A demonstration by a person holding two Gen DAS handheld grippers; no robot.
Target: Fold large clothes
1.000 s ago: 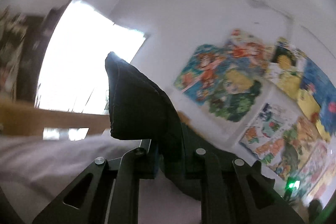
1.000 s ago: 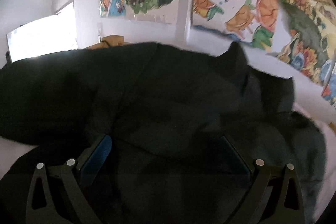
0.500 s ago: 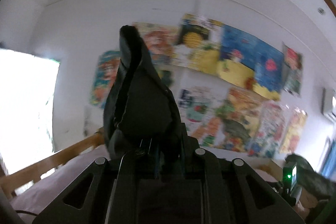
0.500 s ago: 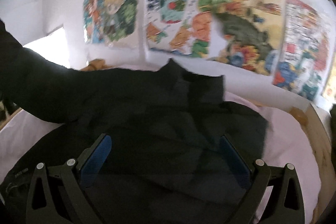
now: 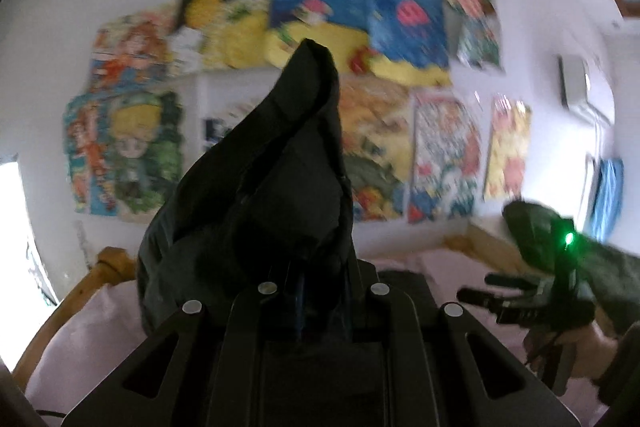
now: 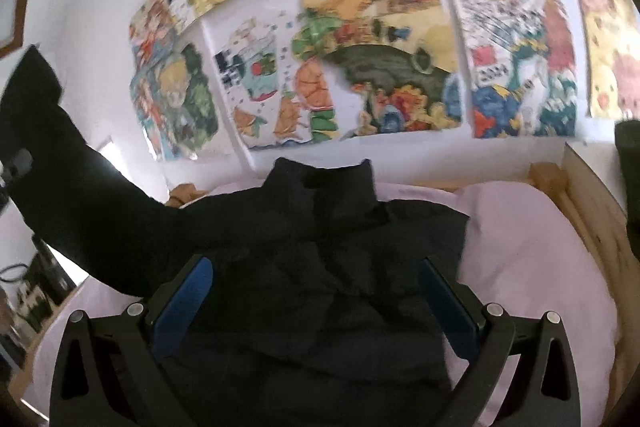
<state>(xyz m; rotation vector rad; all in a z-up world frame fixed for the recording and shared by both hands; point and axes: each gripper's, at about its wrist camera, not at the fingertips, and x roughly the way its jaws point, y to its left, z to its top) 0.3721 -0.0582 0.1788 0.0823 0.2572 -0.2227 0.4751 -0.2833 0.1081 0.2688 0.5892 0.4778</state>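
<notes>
A large black garment (image 6: 320,227) lies bunched on a pink bed sheet (image 6: 532,251). One sleeve (image 6: 72,195) rises up and to the left, off the bed. My left gripper (image 5: 320,283) is shut on the end of that black sleeve (image 5: 272,187), which stands up above the jaws. My right gripper (image 6: 316,283) is open, its blue pads (image 6: 184,299) wide apart just above the garment's middle. The right gripper also shows in the left wrist view (image 5: 520,299), with a green light, held in a hand.
A wooden bed frame (image 6: 584,195) borders the sheet on the right and back, and its curved rail (image 5: 80,291) shows on the left. Colourful posters (image 6: 380,47) cover the white wall behind. A bright window (image 5: 12,227) is at far left.
My left gripper has swung right with the sleeve, away from the window and towards the poster wall. The right gripper has drawn back and tilted up, so more sheet shows.
</notes>
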